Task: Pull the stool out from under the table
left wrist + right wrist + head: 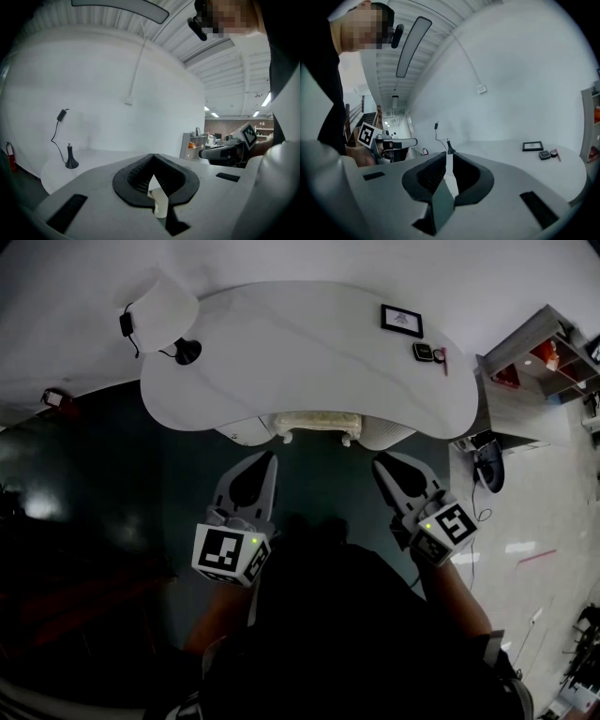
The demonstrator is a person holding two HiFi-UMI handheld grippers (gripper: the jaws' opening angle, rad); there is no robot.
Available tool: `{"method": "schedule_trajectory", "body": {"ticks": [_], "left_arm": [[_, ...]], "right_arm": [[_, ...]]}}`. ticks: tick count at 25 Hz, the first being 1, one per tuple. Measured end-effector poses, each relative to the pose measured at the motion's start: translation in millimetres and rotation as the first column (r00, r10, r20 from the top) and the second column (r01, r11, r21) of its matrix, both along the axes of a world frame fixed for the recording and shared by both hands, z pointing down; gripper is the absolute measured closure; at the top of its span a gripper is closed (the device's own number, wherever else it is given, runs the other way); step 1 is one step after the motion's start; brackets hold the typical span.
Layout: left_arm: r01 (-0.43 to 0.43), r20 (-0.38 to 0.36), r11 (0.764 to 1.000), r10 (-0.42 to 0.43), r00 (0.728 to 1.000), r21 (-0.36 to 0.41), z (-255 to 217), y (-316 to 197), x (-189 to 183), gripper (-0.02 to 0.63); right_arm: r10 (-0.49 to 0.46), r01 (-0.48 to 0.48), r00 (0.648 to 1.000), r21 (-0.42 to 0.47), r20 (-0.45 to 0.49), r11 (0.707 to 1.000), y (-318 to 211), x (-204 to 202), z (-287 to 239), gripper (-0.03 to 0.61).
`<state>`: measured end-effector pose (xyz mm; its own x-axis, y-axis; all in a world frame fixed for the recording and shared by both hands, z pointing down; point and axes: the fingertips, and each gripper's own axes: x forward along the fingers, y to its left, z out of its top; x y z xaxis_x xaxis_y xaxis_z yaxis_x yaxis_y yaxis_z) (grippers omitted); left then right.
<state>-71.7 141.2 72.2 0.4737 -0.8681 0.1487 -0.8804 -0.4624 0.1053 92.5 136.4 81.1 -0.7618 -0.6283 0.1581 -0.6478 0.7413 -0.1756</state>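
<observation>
Jaws shut and empty on left gripper (269, 459) and right gripper (381, 465), stool (317, 423) just ahead between them, under table (281, 343).

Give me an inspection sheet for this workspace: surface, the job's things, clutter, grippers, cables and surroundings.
Surface: white curved table.
Job's things: stool tucked under the table's near edge, only its cream seat edge showing; not yet pulled out.
Clutter: lamp, picture frame, small black device and red pen on the table.
Grippers: left gripper and right gripper both shut, empty, short of the stool.
Cables: lamp cord beside the shade; thin cable on the floor at right.
Surroundings: dark floor; shelf unit at right.
</observation>
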Motion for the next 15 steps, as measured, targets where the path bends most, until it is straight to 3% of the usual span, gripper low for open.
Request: {"method": "schedule_trajectory", "body": {"ticks": [5,12,15], "left_arm": [[-0.018,-0.004,1.000,0.018,1.000,0.026,11.3,-20.0,-23.4,0.601],[-0.013,0.031,1.000,0.013,0.999,-0.002,53.9,-35.5,-38.4,0.601],[0.014,0.048,0.999,-0.012,0.999,-0.041,83.6,-43.7,-43.4,0.601]], "right_arm": [[-0.035,0.035,0.999,-0.025,0.001,0.999,-15.0,-30.5,8.7,0.558],[-0.063,0.062,0.997,-0.023,-0.035,0.998,-30.2,-32.5,46.5,0.558],[-0.055,0.055,0.998,-0.063,-0.002,0.997,-41.6,-31.4,75.5,0.558]]}}
